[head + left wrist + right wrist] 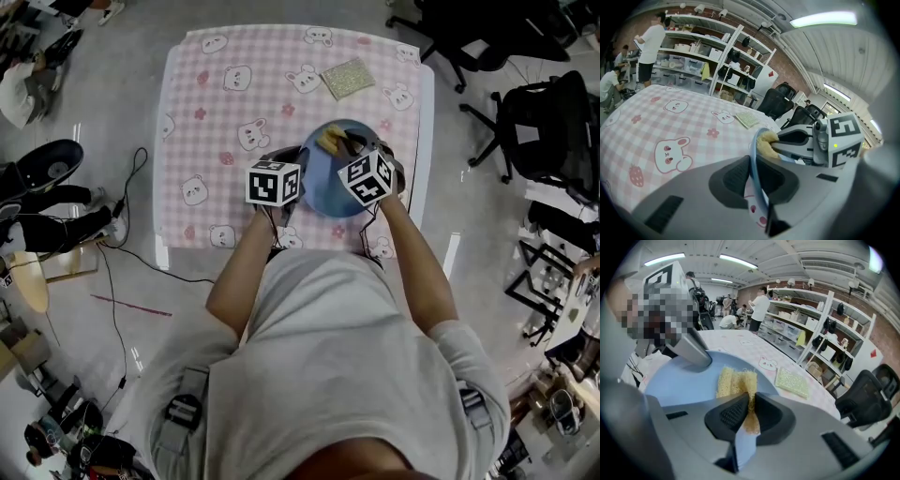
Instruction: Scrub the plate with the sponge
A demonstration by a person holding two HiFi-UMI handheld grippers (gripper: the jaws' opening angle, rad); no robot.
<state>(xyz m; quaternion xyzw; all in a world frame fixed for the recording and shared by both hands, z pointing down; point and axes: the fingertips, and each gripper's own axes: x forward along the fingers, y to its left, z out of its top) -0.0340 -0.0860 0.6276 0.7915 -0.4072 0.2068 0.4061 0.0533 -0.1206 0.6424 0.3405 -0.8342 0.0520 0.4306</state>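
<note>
the scrubbing looks to be under way rather than finished: the round blue plate [330,192] sits at the centre of the head view on the pink checked tabletop with rabbit print [230,98]. The left claw [753,177] is pressed onto its near-left rim, the thin blue edge running straight up between the two dark pads. the right claw [746,414] is pinched on one end of the yellow fibrous sponge [735,382], and the rest of the sponge lies flat on the plate's face toward its upper edge in the head view. judging from that, both grasps are made and the sponge is on the surface, so what remains is to work it across the rest of the plate. how much has been covered cannot be told, since no suds, water or dirt show anywhere on the blue. the plate holds nothing but the sponge. a pale green speckled scouring pad [348,78] lies untouched near the upper right of the cloth, well apart from the plate.
</note>
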